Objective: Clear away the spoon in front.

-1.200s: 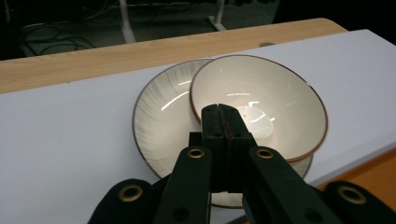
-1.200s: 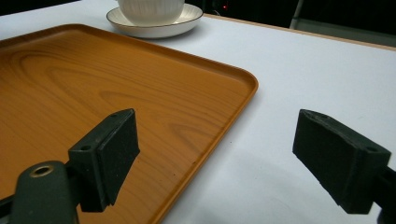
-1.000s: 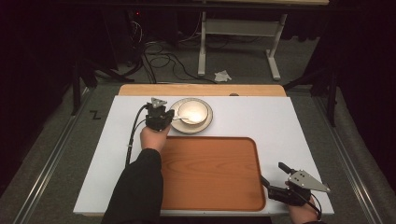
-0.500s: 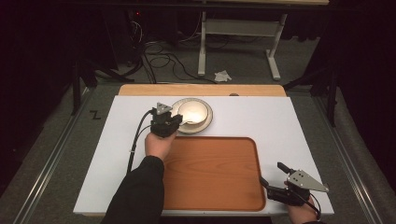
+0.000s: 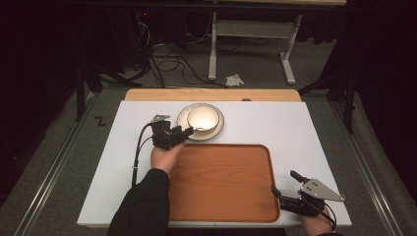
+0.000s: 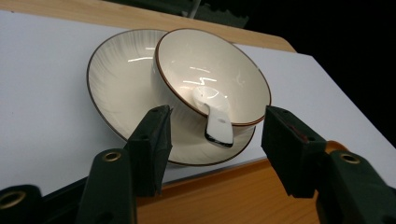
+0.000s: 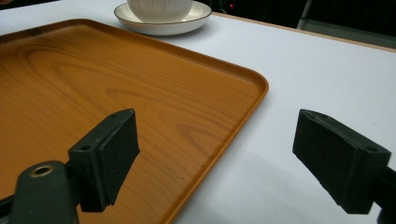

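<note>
A cream bowl stands on a matching plate at the back of the white table. A white spoon lies in the bowl, its handle over the near rim above the plate. My left gripper sits just short of that rim; its jaws have just been opening, and the left gripper now stands open, pads on either side of the handle's end but clear of it. My right gripper rests open at the wooden tray's near right corner, straddling the tray's edge.
The white table top lies on a wooden board. Beyond the table are a stand's metal legs, cables and a crumpled paper on the floor.
The left gripper's jaws have gone from shut to open, and the left hand has drawn back a little from the bowl toward the tray. The right gripper has not moved.
</note>
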The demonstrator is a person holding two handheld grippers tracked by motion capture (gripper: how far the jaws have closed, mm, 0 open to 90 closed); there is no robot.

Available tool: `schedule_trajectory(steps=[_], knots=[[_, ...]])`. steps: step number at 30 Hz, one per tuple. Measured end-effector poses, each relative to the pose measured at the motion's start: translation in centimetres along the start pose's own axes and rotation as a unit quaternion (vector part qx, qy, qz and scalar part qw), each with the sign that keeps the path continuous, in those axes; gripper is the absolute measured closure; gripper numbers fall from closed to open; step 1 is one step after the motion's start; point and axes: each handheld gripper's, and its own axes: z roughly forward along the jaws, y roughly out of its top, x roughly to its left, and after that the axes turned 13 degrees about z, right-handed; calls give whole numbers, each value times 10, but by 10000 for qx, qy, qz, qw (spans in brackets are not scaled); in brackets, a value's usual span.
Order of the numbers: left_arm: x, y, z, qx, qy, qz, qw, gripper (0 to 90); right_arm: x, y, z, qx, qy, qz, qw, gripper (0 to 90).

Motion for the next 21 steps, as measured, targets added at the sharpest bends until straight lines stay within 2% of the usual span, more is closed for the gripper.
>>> schedule_trajectory(steps=[2,6,9,11,12,13,21], knots=[[2,-2,6,60,-129,-173,9997,408,-1,0,0,8,-3,13,10000,152],[3,-3,13,111,-186,-368,9991,414,-3,0,-1,-19,-14,28,10000,152],[7,-3,17,99,-291,-585,9978,463,-3,0,-1,-18,-19,56,10000,152],[7,-3,18,72,-305,-657,9973,524,-3,0,-2,-28,-13,23,10000,152],[8,-2,19,51,-296,-731,9969,524,-3,0,-2,-28,-13,23,10000,152],[10,-2,20,42,-365,-815,9960,567,-2,0,-1,-28,-10,29,10000,152],[8,-4,23,179,-435,-808,9956,679,-3,0,-2,-42,-11,13,10000,152]])
